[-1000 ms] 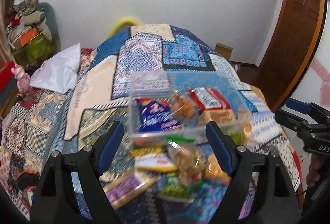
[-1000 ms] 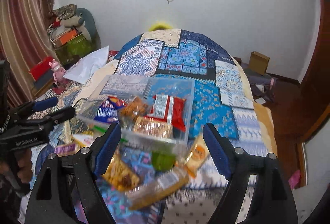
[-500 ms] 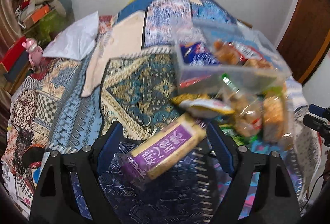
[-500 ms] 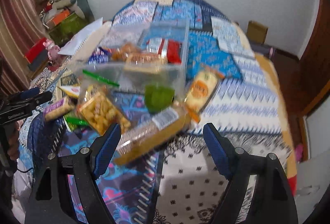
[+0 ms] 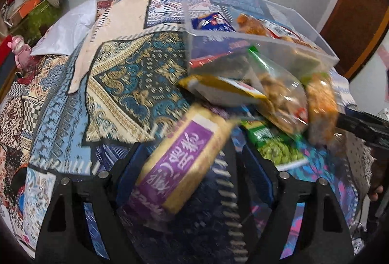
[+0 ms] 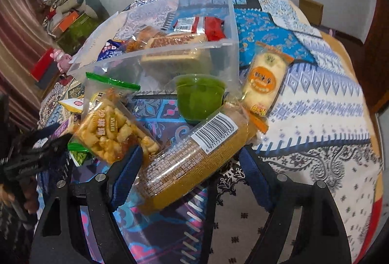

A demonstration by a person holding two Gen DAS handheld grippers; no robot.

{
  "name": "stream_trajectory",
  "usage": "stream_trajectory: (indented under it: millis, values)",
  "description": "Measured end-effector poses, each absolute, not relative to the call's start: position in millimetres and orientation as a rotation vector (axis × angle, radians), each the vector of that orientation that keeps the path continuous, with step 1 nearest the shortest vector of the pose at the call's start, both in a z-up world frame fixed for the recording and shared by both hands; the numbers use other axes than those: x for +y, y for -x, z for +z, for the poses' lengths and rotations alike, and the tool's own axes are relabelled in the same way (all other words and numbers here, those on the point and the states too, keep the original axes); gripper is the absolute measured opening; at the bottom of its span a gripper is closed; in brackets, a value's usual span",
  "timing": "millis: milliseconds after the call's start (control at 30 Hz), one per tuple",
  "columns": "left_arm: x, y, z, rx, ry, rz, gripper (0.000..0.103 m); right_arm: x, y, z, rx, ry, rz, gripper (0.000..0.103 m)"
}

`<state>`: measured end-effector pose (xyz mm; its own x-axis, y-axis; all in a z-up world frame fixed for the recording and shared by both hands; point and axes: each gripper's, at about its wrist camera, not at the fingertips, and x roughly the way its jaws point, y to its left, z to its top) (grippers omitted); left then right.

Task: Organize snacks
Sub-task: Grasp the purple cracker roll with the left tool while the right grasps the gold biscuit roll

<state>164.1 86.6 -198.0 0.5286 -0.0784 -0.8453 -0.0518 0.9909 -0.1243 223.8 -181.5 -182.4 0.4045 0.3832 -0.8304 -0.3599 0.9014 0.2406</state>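
while both grippers hang wide open over the bed, neither has hold of anything. left gripper (image 5: pixel 192 176), low centre of its frame, straddles the purple packet (image 5: pixel 180 166) without visible contact. right gripper (image 6: pixel 189 171), low centre, brackets the barcode packet (image 6: pixel 194 157), which lies aslant, its far end just beside the green cup (image 6: pixel 199 98). bin (image 6: pixel 228 21), upper centre, already carries several snacks. judgement: the step in hand is a twin pick. centre each packet between the pads, close across the narrow width, lift clear of neighbours, then carry over the bin rim before release.
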Motion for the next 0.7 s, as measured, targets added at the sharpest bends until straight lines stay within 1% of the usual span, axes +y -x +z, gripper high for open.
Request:
stream_trajectory:
  millis: [133,267,467,500,533,567,700]
  values:
    - [72,-149,-196,1.019,0.120,-0.041,0.071,-185,-221,-186,1.062,-0.044,0.487,0.070]
    - [65,-147,-192,1.001,0.082,-0.035,0.071,-188,-216,-185,1.064,-0.046,0.510,0.065]
    - [76,-161,-193,0.988,0.109,0.000,0.071,-196,-205,-182,1.058,0.013,0.535,0.054]
    - [76,-163,-195,0.992,0.112,0.002,0.066,-198,-203,-181,1.058,0.029,0.538,0.052]
    - [78,-167,-199,1.005,0.121,-0.004,0.056,-199,-203,-180,1.058,0.040,0.539,0.050]
    - [78,-169,-204,1.023,0.137,-0.015,0.052,-202,-199,-179,1.056,0.053,0.541,0.049]
    - [75,-163,-206,0.992,0.131,-0.007,0.048,-211,-197,-179,1.052,0.056,0.531,0.043]
